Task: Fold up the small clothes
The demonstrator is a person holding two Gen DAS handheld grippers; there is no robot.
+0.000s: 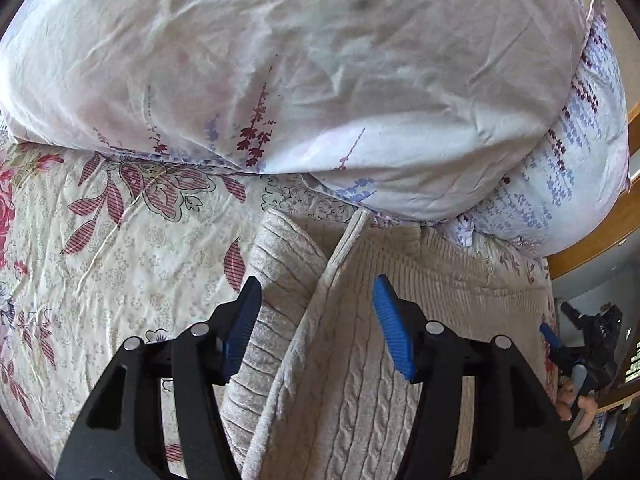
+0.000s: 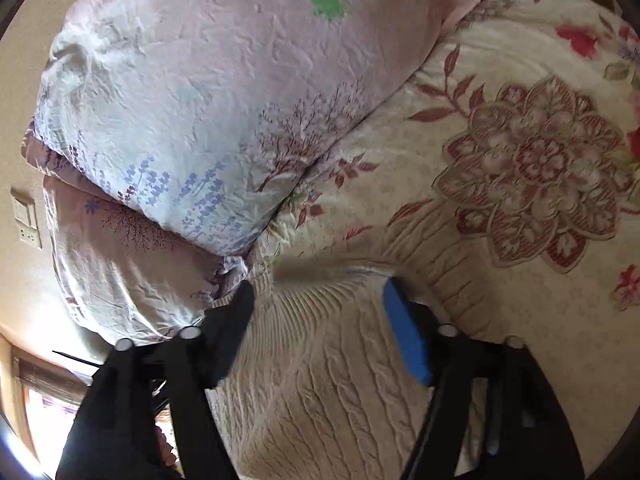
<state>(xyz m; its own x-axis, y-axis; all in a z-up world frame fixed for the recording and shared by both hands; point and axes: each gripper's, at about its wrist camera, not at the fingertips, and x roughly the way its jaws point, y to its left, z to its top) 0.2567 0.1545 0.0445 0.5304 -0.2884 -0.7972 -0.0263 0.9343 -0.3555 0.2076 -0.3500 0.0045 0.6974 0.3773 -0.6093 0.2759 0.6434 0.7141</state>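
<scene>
A beige cable-knit sweater (image 1: 340,360) lies folded on the flowered bedspread (image 1: 120,260), its ribbed hem toward the pillows. My left gripper (image 1: 316,292) hovers over it, open, its blue pads apart on either side of a folded edge and not pressing the knit. In the right wrist view the same sweater (image 2: 320,380) fills the lower middle. My right gripper (image 2: 318,292) stands open over its ribbed end, nothing pinched. The right gripper (image 1: 576,344), held by a hand, also shows at the right edge of the left wrist view.
A pile of pale lavender-print bedding (image 1: 300,80) lies just beyond the sweater, touching its far end. A wooden bed frame (image 1: 592,240) runs along the right. Wall switches (image 2: 26,216) and a bright window (image 2: 36,408) are at the left of the right wrist view.
</scene>
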